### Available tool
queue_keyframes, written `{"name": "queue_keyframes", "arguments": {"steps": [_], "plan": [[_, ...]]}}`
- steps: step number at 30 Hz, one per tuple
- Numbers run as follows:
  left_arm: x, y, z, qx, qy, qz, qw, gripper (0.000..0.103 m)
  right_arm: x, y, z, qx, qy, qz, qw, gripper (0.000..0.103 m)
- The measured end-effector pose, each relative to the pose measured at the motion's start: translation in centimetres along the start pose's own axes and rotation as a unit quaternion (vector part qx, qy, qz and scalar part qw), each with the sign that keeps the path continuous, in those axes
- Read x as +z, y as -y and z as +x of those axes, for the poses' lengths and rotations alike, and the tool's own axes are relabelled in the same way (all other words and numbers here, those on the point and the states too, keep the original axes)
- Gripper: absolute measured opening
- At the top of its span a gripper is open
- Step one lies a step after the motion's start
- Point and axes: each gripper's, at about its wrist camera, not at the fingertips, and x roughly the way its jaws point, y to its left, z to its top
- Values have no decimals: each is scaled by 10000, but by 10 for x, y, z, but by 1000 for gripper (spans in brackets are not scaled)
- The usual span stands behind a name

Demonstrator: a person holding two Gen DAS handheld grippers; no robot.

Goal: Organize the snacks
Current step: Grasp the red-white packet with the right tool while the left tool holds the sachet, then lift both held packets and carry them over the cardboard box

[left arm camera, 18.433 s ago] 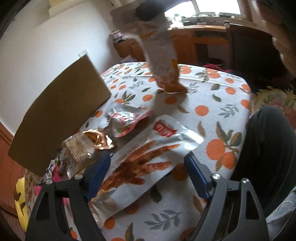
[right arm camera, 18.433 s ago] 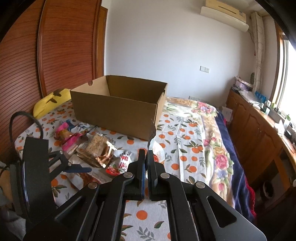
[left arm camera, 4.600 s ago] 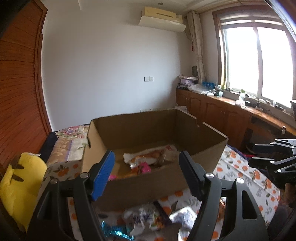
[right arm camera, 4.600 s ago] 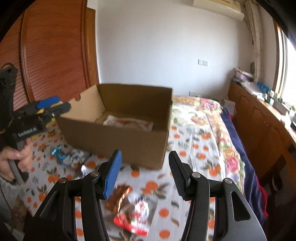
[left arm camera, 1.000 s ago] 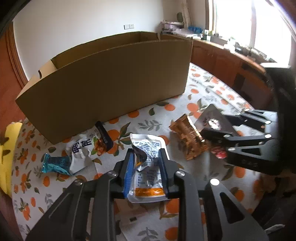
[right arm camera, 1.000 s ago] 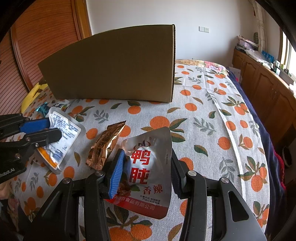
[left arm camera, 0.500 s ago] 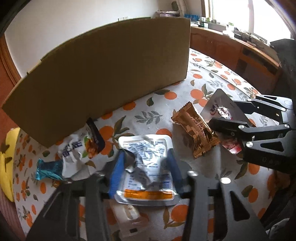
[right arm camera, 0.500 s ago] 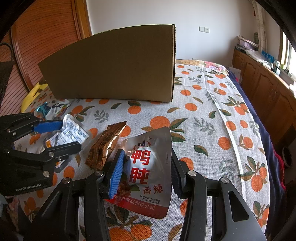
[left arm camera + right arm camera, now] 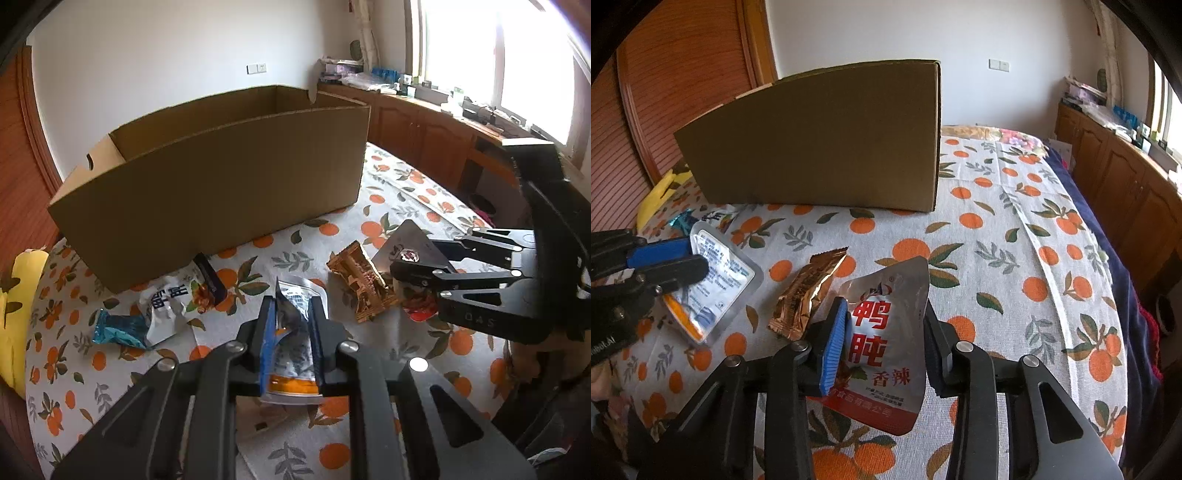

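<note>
Your left gripper is squeezing in on a flat silver snack pouch with blue print and an orange strip. The pouch is crumpled between the two jaws and they are pressing on it as they close. In the right view, that pouch sticks out past the jaws and tilts up off the cloth.

Your right gripper has its jaws closing around a shiny silver pouch with big red letters and a red bottom edge. The blue pad touches the pouch on one side. On the other side the black jaw sits right at the pouch's edge, but you cannot tell if it is pressing yet.

The big open brown cardboard box stands on the white cloth with orange fruit and green leaves. All the snacks lie in front of the box, on your side of it. A crinkly gold foil wrapper lies in front of the box, between your two pouches. A white bag with dark letters and a small shiny blue wrapper lie close to the box's front wall, near its left end. A small dark packet lies right at the foot of the box.
</note>
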Motion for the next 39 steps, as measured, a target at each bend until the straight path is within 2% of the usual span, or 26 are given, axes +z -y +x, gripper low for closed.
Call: {"name": "queue_keyframes", "arguments": {"steps": [4,7,12,14,19,20,22,28,32,39], "plan": [[-1,1,0,40,29,30,10000,14,1,3,-3,36,-16,50,10000,36],[-3,-3,-4,-70,79,-108,9999,11,0,3,-6,3,-4,26,10000,35],[-3,2,-12,-86,182,-10,9998,8,4,0,-19,35,115,-23,9999,34],[-3,3,-13,-90,198,2,9998,0,6,-2,-25,38,176,-41,9998,33],[-1,4,-20,-126,288,-6,9995,0,11,-8,-39,54,318,-114,9994,31],[-1,5,-20,-124,294,5,9995,0,12,-9,-40,60,330,-132,9994,30],[-1,6,-21,-119,329,12,9994,0,14,-13,-44,52,367,-174,9992,10],[0,6,-28,-65,440,-8,9990,0,12,-16,-42,-18,350,-268,9990,3],[3,3,-34,-115,526,-97,9985,0,9,3,-36,179,265,45,9995,0],[8,4,-45,-135,734,-141,9971,0,11,4,-44,354,355,50,9987,0]]}}
